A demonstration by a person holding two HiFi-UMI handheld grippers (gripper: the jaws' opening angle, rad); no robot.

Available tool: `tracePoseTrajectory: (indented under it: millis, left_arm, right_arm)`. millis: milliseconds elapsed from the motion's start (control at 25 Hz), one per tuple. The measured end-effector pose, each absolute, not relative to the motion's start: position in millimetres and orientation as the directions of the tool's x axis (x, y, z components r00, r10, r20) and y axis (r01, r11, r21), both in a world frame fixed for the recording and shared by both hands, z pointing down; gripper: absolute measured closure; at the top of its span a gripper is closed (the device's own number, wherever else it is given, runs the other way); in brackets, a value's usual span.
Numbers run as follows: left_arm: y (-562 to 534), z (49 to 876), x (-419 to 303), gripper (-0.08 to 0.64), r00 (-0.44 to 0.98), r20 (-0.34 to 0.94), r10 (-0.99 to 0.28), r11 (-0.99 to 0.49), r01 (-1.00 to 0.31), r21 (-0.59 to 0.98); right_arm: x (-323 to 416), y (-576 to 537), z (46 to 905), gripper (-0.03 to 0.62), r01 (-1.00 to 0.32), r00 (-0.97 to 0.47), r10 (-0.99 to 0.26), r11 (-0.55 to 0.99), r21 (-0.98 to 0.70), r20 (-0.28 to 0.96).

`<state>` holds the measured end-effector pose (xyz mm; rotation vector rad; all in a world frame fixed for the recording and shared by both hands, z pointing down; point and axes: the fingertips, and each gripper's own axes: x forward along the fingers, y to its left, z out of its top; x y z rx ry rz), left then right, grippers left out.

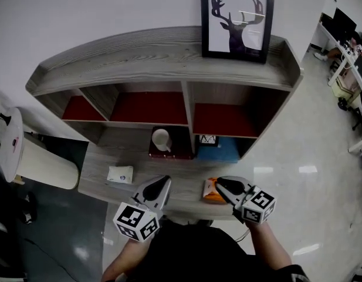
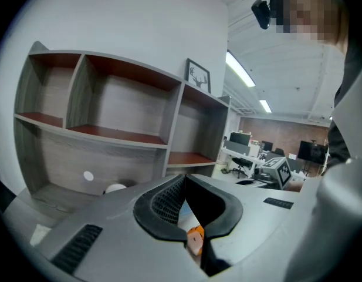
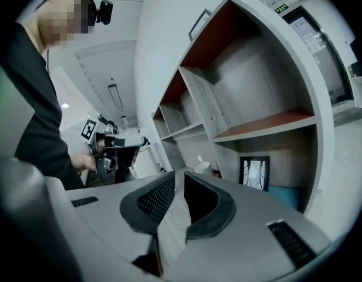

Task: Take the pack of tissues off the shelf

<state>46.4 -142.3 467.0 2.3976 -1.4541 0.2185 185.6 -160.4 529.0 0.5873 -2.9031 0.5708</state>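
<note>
Orange tissue pack [image 1: 211, 191] (flat on shelf [image 1: 183, 184])

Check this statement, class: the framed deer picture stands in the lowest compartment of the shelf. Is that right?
No. The framed deer picture stands on top of the shelf, towards its right end, not in the lowest compartment. The head view shows it.

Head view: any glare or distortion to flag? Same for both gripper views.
Head view: fisheye bows the shelf; lamp glare on the glossy floor. Left gripper view: dark vignette corners, bright ceiling lights. Right gripper view: same vignette, shelf strongly curved.
</note>
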Motion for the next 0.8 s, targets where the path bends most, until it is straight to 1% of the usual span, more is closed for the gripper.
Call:
tracePoseTrajectory:
  millis: [80,200,360,600,680,800]
  left_arm:
    - [-146.1,468.8,35.1,0.546,0.462,0.292,-0.838,-0.415,-0.885,0.210]
    - [-152.4,457.0,27.7,0.546,0.481,0.251,-0.840,-0.438,-0.874,0.208]
    - [-150.1,441.9,9.5,0.546,0.513,0.225,-0.828,-0.490,-0.858,0.154]
    - [-147.2,427.0,-46.5,0.548,0.512,0.194,-0.837,-0.492,-0.859,0.144]
    - [-143.2,425.7,-59.6,0.548,0.515,0.194,-0.835,-0.500,-0.857,0.123]
    - [-140.6,423.2,-78.8,0.548,0.509,0.195,-0.839,-0.503,-0.860,0.084]
  right_arm:
    - [175.9,-155.2,516.5,0.553,-0.370,-0.929,-0.332,0.856,-0.361,0.166]
    - [157.7,-142.1,502.6,0.566,-0.334,-0.942,-0.300,0.864,-0.378,0.148]
    - [113.4,-126.7,492.1,0.571,-0.291,-0.956,-0.257,0.879,-0.378,0.140]
    - [40.1,-110.9,461.3,0.572,-0.209,-0.977,-0.183,0.925,-0.318,0.110]
    - [22.0,-110.7,452.7,0.572,-0.199,-0.979,-0.179,0.939,-0.281,0.095]
    - [5.0,-117.9,439.4,0.572,-0.235,-0.972,-0.217,0.939,-0.252,0.095]
